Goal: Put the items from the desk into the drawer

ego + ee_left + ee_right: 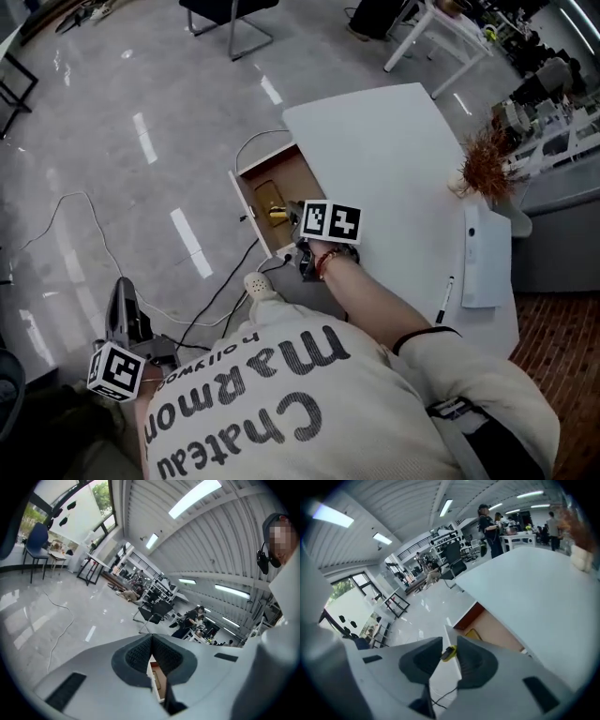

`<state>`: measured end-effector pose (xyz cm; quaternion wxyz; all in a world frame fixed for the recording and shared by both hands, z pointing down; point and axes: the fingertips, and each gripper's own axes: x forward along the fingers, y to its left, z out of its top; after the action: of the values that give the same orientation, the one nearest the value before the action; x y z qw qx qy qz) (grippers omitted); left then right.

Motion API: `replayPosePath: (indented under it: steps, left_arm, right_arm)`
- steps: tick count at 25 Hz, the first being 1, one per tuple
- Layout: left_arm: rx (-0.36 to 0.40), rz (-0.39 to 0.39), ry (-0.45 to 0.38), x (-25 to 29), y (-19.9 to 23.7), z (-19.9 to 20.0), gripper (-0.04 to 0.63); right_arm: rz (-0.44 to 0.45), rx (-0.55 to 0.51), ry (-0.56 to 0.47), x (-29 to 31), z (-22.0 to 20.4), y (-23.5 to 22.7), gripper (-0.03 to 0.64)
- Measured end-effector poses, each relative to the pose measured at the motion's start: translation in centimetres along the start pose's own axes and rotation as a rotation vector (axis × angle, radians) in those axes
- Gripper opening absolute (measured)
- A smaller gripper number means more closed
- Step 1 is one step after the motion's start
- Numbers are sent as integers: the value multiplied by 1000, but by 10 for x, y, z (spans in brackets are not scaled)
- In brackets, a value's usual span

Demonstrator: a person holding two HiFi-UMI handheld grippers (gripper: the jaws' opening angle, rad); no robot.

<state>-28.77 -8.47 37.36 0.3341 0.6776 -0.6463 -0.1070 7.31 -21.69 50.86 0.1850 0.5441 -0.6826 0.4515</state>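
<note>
Yellow-and-black, a small item (pixel 449 653) sits pinched across the narrow gap of my right gripper (pixel 446 655), which hangs over the front end of the open drawer (pixel 298 176) at the bench (pixel 394 150) edge. The drawer's wooden floor lies just ahead and below, so I judge the drop needs only a short reach inward from this arm. My left gripper (pixel 151 641) is closed on nothing, well apart from the drawer.
</note>
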Motion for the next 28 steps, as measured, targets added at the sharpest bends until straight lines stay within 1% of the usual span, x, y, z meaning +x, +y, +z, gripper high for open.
replayPosePath:
  steps: [2,4,5,8,9,15,18,22,24,28]
  left_arm:
    - [-26,43,-5,7,10,-1,2]
    - [-36,104,6,6,18,-3,2]
    - [-36,136,15,3,21,-3,2]
    - [-27,212,38,2,33,0,2]
    - [-24,228,43,5,36,0,2]
    - [-47,292,66,17,51,-11,2]
    - [-37,336,86,21,58,-12,2]
    - [-51,374,96,25,65,-17,2]
    - [-44,405,111,24,68,-20,2]
    - [-65,434,126,23,75,-28,2]
  right_arm:
    - [-13,-37,45,34,4,-4,94]
    - [-36,-69,99,66,0,-11,78]
    - [-49,-91,132,81,-4,-14,48]
    - [-89,-173,235,126,-18,-25,48]
    - [-100,-184,261,139,-21,-31,48]
    - [-121,-181,323,188,-25,-54,48]
    - [-110,-216,365,211,-27,-57,48]
    - [-82,-241,398,243,-21,-61,49]
    - [-81,-258,441,258,-25,-64,49]
    - [-98,-254,505,285,-39,-70,52]
